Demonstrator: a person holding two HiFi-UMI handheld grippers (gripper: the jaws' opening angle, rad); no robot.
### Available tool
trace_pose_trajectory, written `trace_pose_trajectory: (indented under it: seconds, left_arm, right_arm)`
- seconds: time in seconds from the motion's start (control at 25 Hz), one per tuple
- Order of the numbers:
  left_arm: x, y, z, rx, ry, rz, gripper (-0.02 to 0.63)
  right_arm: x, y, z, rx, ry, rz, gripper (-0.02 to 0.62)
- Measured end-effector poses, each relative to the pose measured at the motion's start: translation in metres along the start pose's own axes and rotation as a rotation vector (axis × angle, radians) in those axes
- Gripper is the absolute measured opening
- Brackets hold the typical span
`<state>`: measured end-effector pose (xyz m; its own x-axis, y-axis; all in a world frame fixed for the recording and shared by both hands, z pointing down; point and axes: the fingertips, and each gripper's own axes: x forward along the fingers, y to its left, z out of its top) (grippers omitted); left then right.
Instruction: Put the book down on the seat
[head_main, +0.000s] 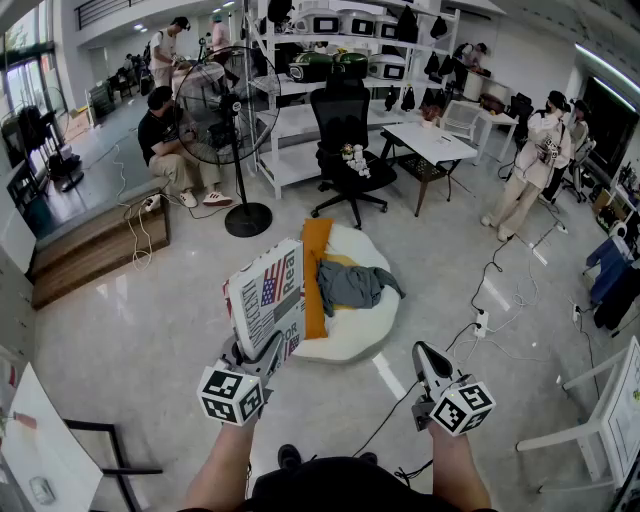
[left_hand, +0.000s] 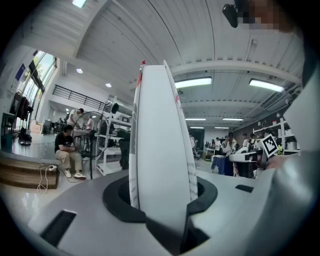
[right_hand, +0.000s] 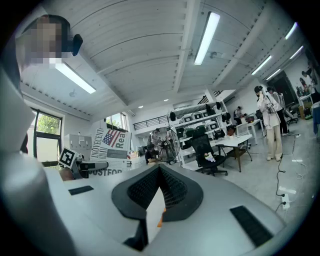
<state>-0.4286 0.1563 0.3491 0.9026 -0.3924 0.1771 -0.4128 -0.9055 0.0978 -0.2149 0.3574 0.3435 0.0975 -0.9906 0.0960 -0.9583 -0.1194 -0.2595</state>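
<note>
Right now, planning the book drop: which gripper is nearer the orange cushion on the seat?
Left. The left gripper, shut on the book, is by the near end of the orange cushion; the right gripper, shut and empty, sits right of the seat.

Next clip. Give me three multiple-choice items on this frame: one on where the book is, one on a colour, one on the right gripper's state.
1. Where is the flag-covered book? A lying on the round white seat; B upright in the left gripper; C in the right gripper.
2. What colour is the long cushion on the seat? A blue; B green; C orange.
3. The right gripper is: A shut and empty; B clamped on the book; C wide open.
Key: 1 B, the left gripper's jaws clamp the book, which stands upright. 2 C, the cushion shows orange against the white seat. 3 A, its jaws meet with nothing between them.
</note>
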Motion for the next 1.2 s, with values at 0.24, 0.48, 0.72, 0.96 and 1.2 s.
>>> trace_pose_trajectory:
  seconds: [0.24,0.48,0.72,0.96,1.2]
  left_arm:
    - [-0.009,0.015,-0.002,-0.007,-0.001,0.003,0.158]
    - [-0.019,0.031,-0.006,-0.014,0.003,-0.015,0.158]
    - [-0.037,0.052,-0.010,-0.014,-0.005,-0.042,0.158]
    - [-0.057,0.069,-0.016,-0.008,0.002,-0.070,0.158]
    - [-0.063,0.084,-0.022,-0.050,0.020,-0.046,0.158]
  right_arm:
    - [0.008,0.014,-0.006,-0.003,0.006,-0.006,0.012]
    - [0.025,0.037,-0.013,-0.002,0.013,-0.002,0.012]
    - [0.050,0.081,-0.024,0.029,0.018,0.076,0.012]
    - [0.069,0.120,-0.038,0.034,0.062,0.092,0.012]
    - [0.073,0.120,-0.039,0.042,0.096,0.087,0.013]
